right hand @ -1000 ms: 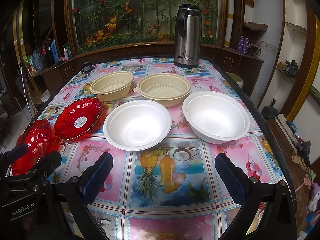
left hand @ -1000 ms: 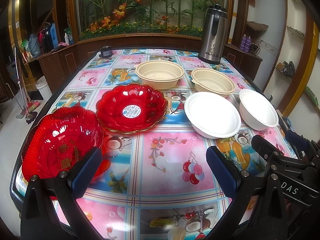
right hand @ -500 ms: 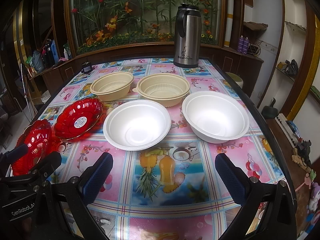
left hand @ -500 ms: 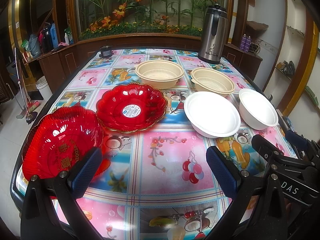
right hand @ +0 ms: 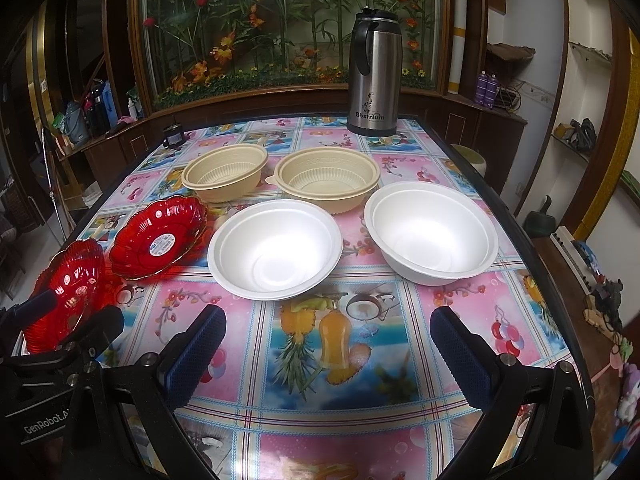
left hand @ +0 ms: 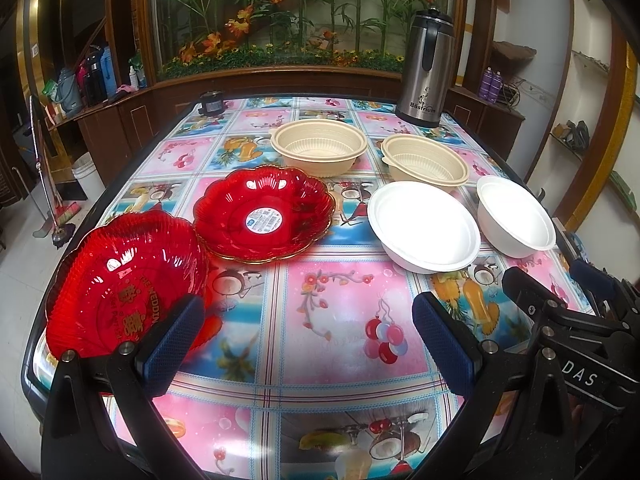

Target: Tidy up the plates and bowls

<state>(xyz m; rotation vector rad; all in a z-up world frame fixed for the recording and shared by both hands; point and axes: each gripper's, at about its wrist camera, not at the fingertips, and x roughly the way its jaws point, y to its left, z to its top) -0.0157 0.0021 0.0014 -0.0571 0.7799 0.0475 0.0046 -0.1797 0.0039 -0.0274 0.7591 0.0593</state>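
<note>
Both hand-held grippers I am holding stand wide open over the near edge of the tabletop [right hand: 360,420], empty, nothing between their blue pads. From the left hand-held gripper [left hand: 308,344] I see its left pad just in front of the nearest red plate, though I cannot tell whether it touches the rim. From the right hand-held gripper [right hand: 326,348] I look across a bare stretch of the fruit-patterned cloth toward the white bowls.

Biggest on the cloth is the steel thermos jug [right hand: 374,72], upright at the far edge, well apart from everything else.

Next come the two white foam bowls, side by side in the middle row and not touching: the left white bowl [right hand: 276,254] and the right white bowl [right hand: 432,232], both upright and empty. The right one sits near the right edge of the tabletop.

Behind them stand two beige ribbed plastic bowls, also upright and empty. The right beige bowl [right hand: 328,180] is just behind the gap between the white pair; the left beige bowl [right hand: 224,174] sits beside it, apart.

On the left are two red scalloped plastic plates. The far red plate [left hand: 264,212] carries a round white sticker in its middle. The near red plate [left hand: 124,280], with gold lettering, lies at the near left corner; their rims meet or overlap slightly.

Smallest is a dark little object [left hand: 212,103] at the far left edge, too small to identify.
</note>
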